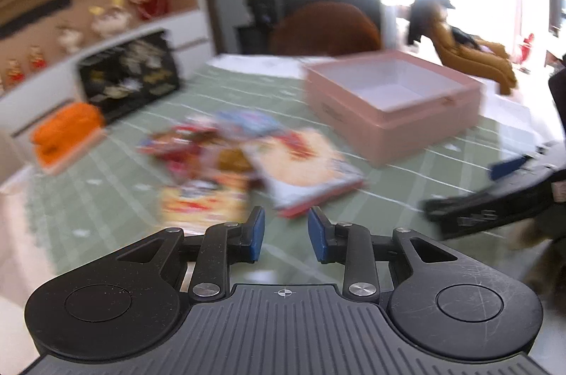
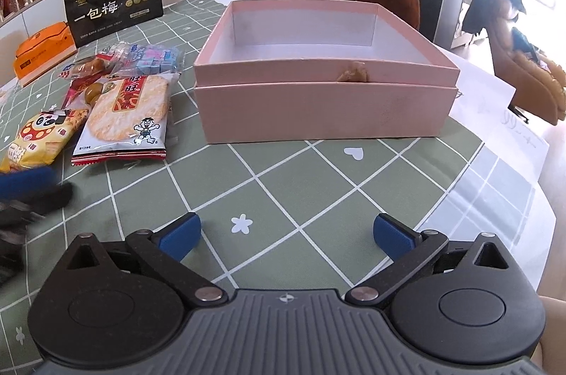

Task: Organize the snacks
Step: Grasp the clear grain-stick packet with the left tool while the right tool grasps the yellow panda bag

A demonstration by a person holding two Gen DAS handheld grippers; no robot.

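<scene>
Jaws of the left gripper [image 1: 286,235] stand a little apart with nothing between the blue pads, hanging above the green checked tabletop [image 2: 283,184] just short of the snack pile; jaws of the right gripper [image 2: 286,235] are spread wide and empty, low over bare cloth in front of the pink box [image 2: 318,113]. That box sits open near the middle of the tabletop, and what shows of its white inside holds no snacks, though the near part of its floor is hidden behind the front wall; a small tan tab pokes up at the front rim. All the snacks lie in a loose heap to the left of the box: the rice cracker packet [image 2: 129,113] on top, the yellow panda snack bag [image 2: 40,138] beside it, the blue-and-pink candy pack [image 2: 155,57] behind, and smaller wrapped sweets [image 2: 92,78] tucked between. Further back stand a black plum bag [image 2: 115,0] and an orange box [image 2: 39,51]. Judging by this, the sorting has barely begun; every packet appears to await its move, and neither gripper carries anything.
</scene>
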